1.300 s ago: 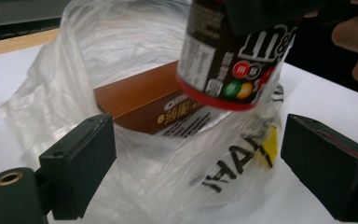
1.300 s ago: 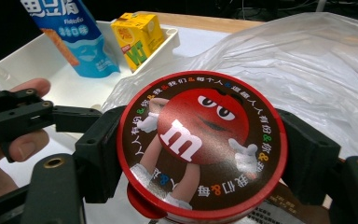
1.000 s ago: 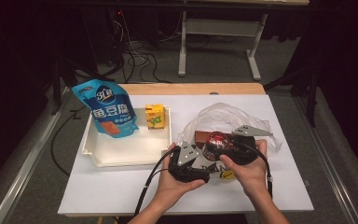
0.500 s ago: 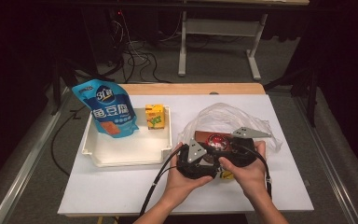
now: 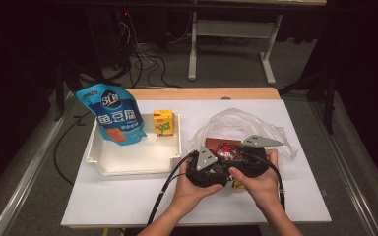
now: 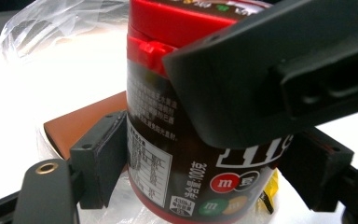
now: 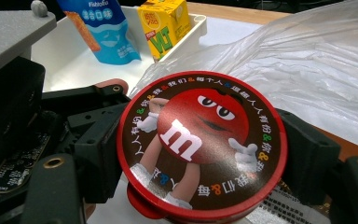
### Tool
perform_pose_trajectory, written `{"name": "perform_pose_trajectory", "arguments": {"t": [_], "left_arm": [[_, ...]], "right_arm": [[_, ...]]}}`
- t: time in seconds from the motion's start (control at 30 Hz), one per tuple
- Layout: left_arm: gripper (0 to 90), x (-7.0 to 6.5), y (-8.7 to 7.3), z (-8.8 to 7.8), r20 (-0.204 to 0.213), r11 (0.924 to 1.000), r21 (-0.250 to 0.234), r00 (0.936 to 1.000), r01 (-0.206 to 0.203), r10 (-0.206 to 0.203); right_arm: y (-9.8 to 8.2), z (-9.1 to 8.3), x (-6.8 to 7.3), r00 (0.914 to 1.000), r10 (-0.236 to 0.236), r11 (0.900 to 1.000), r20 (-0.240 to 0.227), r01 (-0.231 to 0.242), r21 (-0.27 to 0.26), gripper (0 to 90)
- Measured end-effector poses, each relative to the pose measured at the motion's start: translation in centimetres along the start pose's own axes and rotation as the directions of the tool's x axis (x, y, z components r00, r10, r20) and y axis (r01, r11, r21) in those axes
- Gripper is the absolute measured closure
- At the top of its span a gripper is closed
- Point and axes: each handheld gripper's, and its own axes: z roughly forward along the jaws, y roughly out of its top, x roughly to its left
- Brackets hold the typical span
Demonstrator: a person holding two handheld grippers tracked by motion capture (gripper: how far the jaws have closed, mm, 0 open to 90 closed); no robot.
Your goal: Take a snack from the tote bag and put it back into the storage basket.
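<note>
Already both hand-held grippers are at the candy jar [image 7: 200, 147], which stands on the tabletop [image 5: 128, 196] in front of the crumpled plastic bag [image 5: 241, 123]. The left hand-held gripper [image 6: 205, 172] has its jaws pressed against the jar's lower sides, and the right hand-held gripper [image 7: 200, 154] clamps it just under the red lid [image 6: 177, 21]. So the gripping looks done; judging from the white tray [image 5: 135, 157], which already holds a blue snack pouch [image 5: 113, 115] and a yellow drink carton [image 5: 163, 123], what probably remains is lifting the jar clear of the bag and setting it in the tray's free space.
</note>
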Motion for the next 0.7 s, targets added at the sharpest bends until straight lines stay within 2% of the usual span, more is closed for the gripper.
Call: {"name": "perform_pose_trajectory", "arguments": {"t": [0.33, 0.43, 0.53, 0.7], "left_arm": [[22.1, 0.3, 0.02, 0.12, 0.028, 1.0, -0.002, 0.9996, 0.0, 0.0], [23.6, 0.16, 0.0, 0.0, 0.018, 0.9995, -0.005, 0.9994, -0.03, 0.03], [24.4, 0.04, 0.01, -0.21, 0.007, 0.9992, -0.014, 0.9993, -0.038, 0.038], [25.4, 0.38, 0.04, -0.59, 0.018, 0.9993, -0.035, 0.9998, -0.007, 0.008]], "right_arm": [[-0.02, 0.03, 0.1, 0.9998, -0.008, 1.0, -0.02, 0.008, 0.009, 26.2], [0.01, 0.01, 0.12, 0.9997, -0.011, 1.0, -0.022, 0.011, 0.007, 26.1], [0.03, -0.05, 0.11, 0.9991, -0.027, 1.0, -0.033, 0.027, 0.0, 26.0], [0.15, -0.08, 0.38, 0.9984, -0.04, 0.999, -0.039, 0.039, -0.027, 24.7]]}}
